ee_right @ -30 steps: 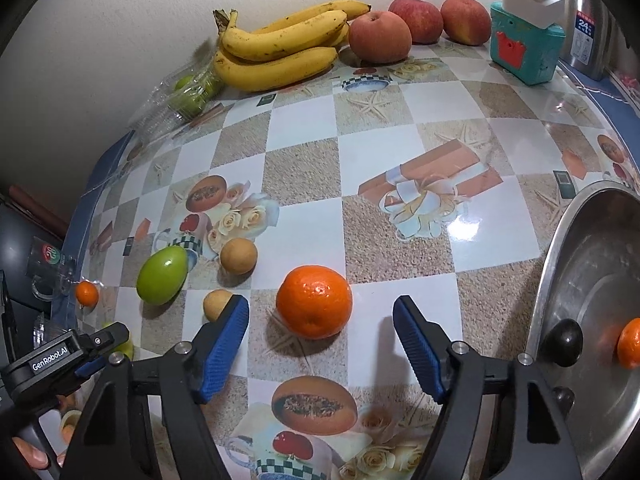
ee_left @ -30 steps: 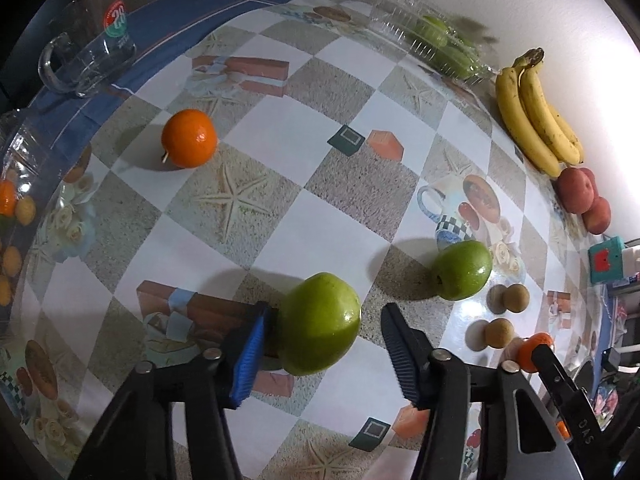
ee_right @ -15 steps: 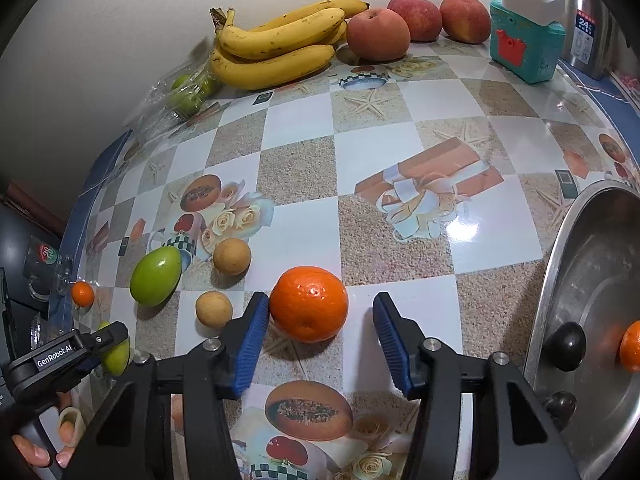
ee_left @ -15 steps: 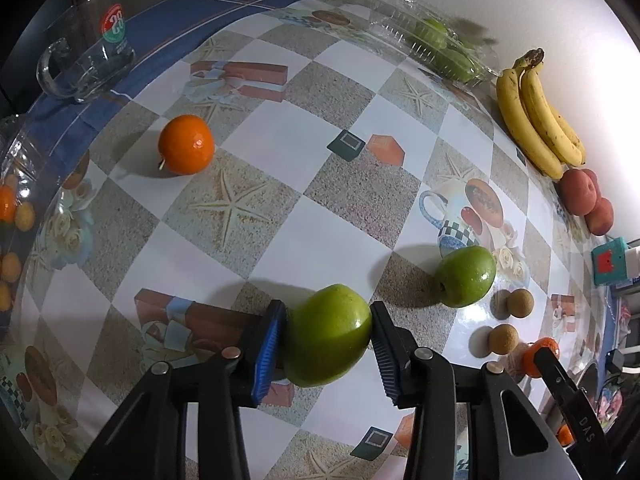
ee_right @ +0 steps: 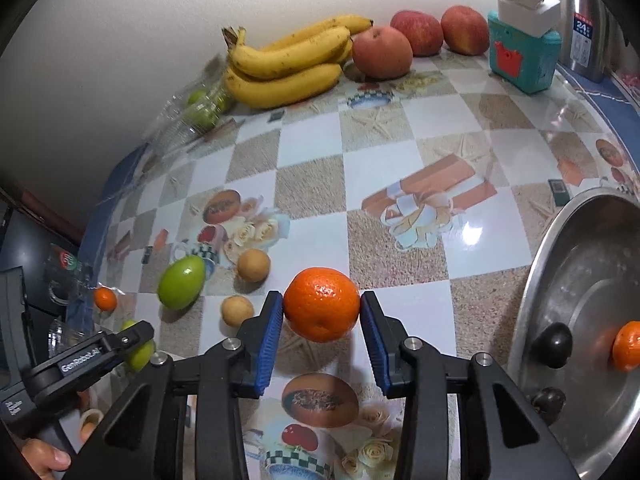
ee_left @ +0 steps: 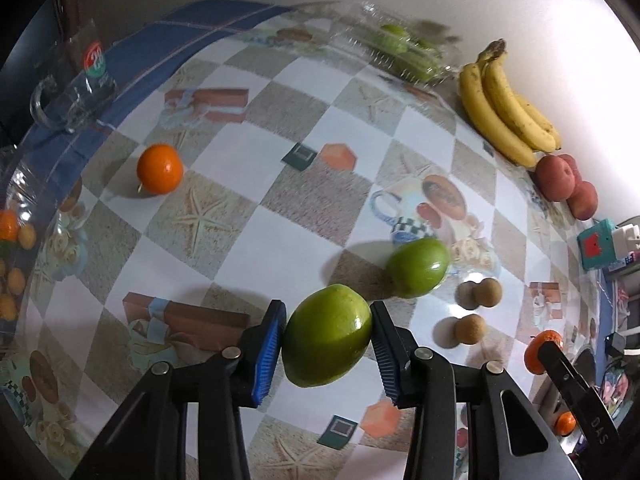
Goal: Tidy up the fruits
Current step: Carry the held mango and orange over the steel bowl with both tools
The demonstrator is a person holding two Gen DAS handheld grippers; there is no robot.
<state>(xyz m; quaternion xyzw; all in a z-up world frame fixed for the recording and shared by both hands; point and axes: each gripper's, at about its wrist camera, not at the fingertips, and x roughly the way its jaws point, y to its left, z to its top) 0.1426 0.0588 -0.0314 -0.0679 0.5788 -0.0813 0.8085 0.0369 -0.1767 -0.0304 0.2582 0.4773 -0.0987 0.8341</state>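
So both grabs look set: left gripper (ee_left: 328,344) is clamped on the green mango (ee_left: 327,335), its long axis tilted across the pads. Right gripper (ee_right: 321,314) is closing onto the tangerine (ee_right: 321,304), metal bowl (ee_right: 560,280) just right of it.

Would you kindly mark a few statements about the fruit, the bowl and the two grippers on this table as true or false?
1. The left gripper holds a green fruit. True.
2. An orange sits between the closing jaws of the right gripper. True.
3. The metal bowl holds bananas. False: the bananas lie by the wall; the bowl holds an orange and dark fruits.
4. The apples sit beside the bananas. True.
5. Only one green fruit is out on the table. False: a second green fruit lies beyond the gripped one.
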